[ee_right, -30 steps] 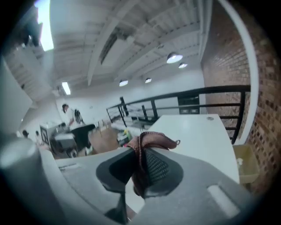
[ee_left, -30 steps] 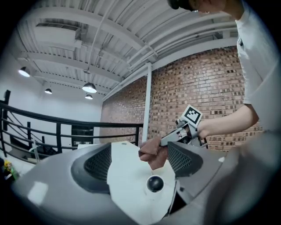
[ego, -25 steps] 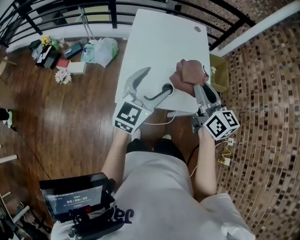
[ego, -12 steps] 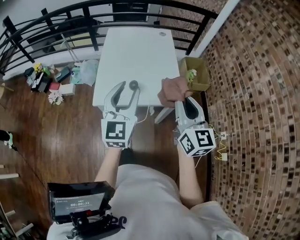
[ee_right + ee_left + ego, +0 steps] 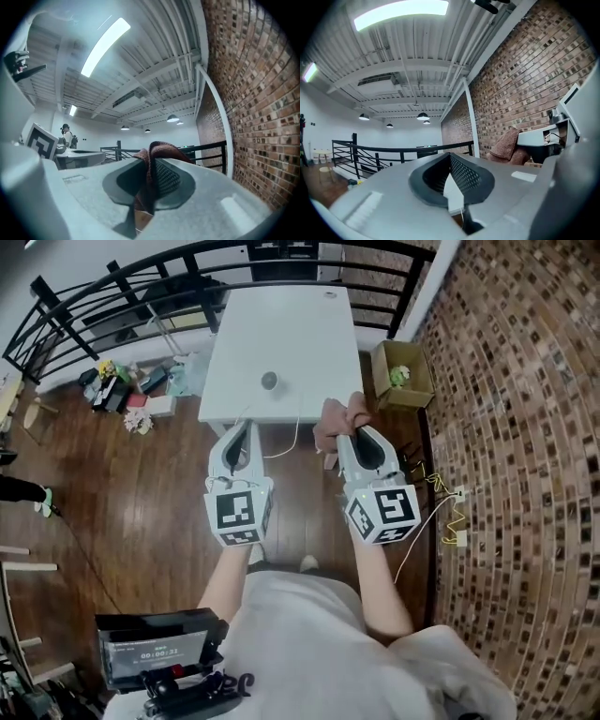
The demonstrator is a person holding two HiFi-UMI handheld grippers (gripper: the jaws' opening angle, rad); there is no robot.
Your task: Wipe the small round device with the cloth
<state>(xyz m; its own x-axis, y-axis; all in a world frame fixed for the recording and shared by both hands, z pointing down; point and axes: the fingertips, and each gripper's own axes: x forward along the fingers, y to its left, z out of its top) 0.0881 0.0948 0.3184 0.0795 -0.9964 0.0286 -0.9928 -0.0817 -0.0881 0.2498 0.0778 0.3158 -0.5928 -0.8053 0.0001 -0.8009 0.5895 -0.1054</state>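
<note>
My cloth (image 5: 330,424) reddish-brown. Bench (image 5: 281,324) white, small round device (image 5: 269,381) dark grey. My left gripper (image 5: 246,427), right gripper (image 5: 356,434) pale grey; their cubes (image 5: 238,512) black-and-white, square markers. Floor (image 5: 122,484) dark brown wood, wall (image 5: 525,381) red-brown brick pattern.

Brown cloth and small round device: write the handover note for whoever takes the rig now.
Left gripper: shut, empty; jaws have just been closing.
Right gripper: shut on the crumpled brown cloth.
Small round grey device: free on the white table, apart from both grippers.
Done: cloth gripped.
Left: no wiping shows now; bring cloth to device and wipe.
</note>
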